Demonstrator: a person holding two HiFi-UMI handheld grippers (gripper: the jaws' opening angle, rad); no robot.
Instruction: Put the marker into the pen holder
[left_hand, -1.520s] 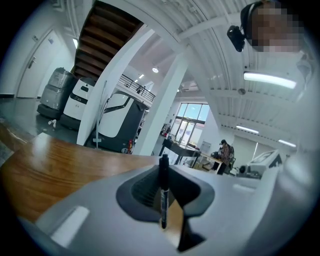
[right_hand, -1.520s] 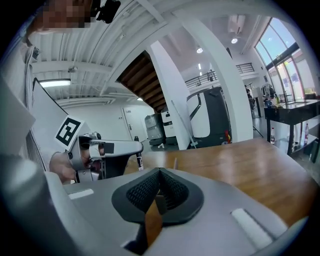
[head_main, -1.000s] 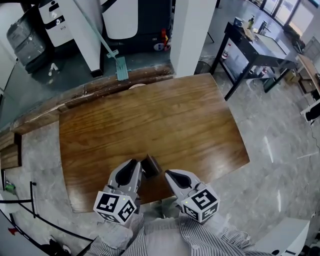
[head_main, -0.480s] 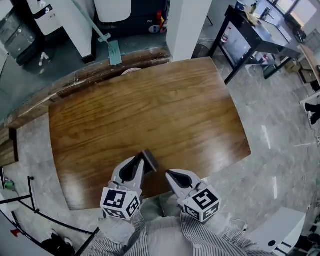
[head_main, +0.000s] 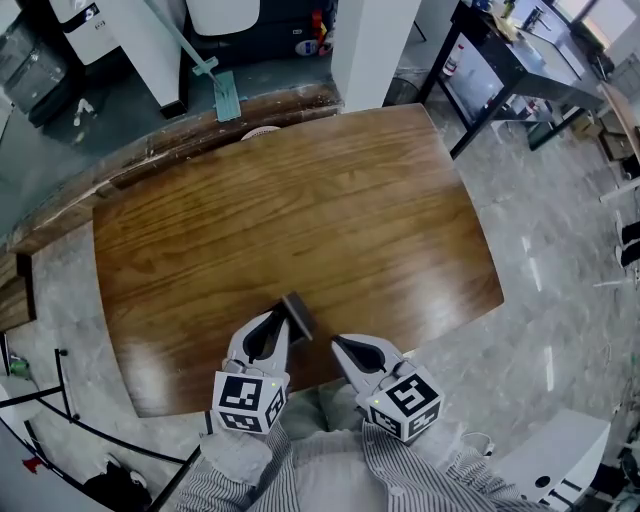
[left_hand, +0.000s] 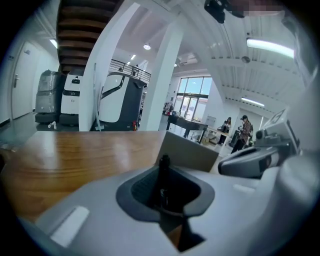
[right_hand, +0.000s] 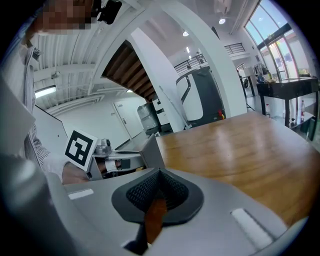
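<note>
A black marker (left_hand: 163, 176) stands upright between the pads of my left gripper (left_hand: 163, 196), which is shut on it. Just beyond its tip stands the grey box-shaped pen holder (left_hand: 192, 152), near the front edge of the wooden table (head_main: 300, 210). In the head view the left gripper (head_main: 276, 320) points at the holder (head_main: 298, 314) from the near left, almost touching it; the marker itself is hidden there. My right gripper (head_main: 340, 348) hovers at the table's near edge, right of the holder, jaws shut with nothing between them (right_hand: 160, 176).
The table's front edge runs right under both grippers. In the right gripper view the pen holder (right_hand: 151, 149) and the left gripper's marker cube (right_hand: 80, 148) lie to the left. A black desk (head_main: 510, 70) stands at the far right, machines beyond the far edge.
The head view has shifted, so the table sits higher in the picture. The left gripper has turned a little and its tip is closer to the pen holder. The right gripper has barely moved.
</note>
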